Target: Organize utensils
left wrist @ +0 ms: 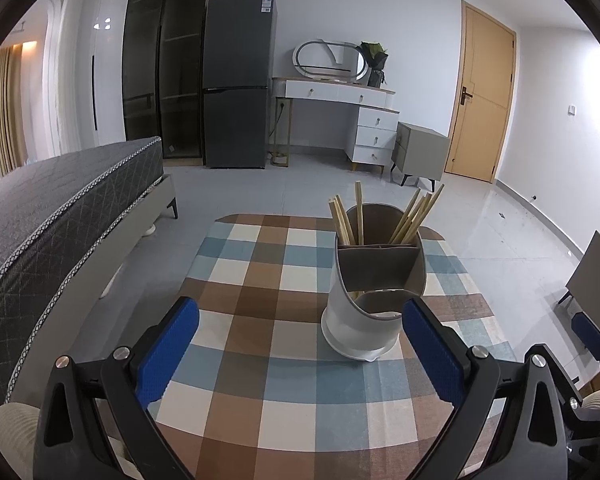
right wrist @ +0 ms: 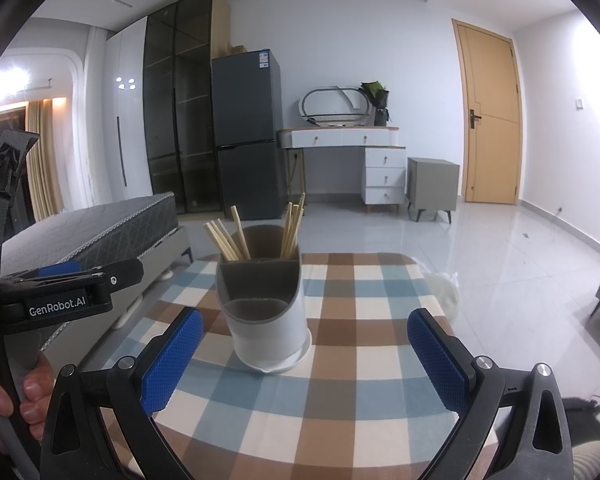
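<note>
The left claw (left wrist: 300,356) is gaping wide with nothing between its blue pads, and the right claw (right wrist: 306,360) is spread just as wide and is likewise carrying nothing. Both are hovering over the near edge of the checked table (left wrist: 260,392). The holder (left wrist: 374,280) is standing upright just ahead of them, toward the table's middle: it is sitting nearly on the right claw's centre line, but off to the right of the left claw, close by that claw's right pad. The right claw therefore seems better placed. The holder is white with grey dividers, and chopsticks (left wrist: 414,214) are leaning out of its rear compartments, their long axes near vertical; the front pocket is looking empty.
</note>
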Available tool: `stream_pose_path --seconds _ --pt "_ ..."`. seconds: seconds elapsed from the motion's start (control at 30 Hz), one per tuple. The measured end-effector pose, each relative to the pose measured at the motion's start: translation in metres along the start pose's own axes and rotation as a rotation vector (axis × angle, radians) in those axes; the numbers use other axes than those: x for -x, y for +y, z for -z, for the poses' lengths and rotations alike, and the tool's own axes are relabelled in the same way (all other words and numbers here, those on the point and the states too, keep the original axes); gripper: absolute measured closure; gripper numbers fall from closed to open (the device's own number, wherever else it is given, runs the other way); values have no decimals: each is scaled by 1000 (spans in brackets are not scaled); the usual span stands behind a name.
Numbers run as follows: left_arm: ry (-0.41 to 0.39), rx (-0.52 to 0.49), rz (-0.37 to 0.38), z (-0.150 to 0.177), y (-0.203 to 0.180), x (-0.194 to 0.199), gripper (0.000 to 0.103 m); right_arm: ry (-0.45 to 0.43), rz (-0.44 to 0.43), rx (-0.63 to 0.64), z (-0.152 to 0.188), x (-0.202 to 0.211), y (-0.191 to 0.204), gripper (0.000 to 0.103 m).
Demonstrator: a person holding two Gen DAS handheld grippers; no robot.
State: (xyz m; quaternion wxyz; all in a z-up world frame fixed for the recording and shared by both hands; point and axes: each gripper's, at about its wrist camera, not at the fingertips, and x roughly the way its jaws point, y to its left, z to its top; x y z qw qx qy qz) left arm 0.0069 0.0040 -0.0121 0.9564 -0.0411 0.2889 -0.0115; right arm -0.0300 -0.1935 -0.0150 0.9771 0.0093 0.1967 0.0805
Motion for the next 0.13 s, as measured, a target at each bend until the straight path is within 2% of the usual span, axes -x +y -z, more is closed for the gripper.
stream_pose_path --seconds 0.13 --pt "-9 -9 2 0 -1 0 4 2 1 -1 0 0 0 0"
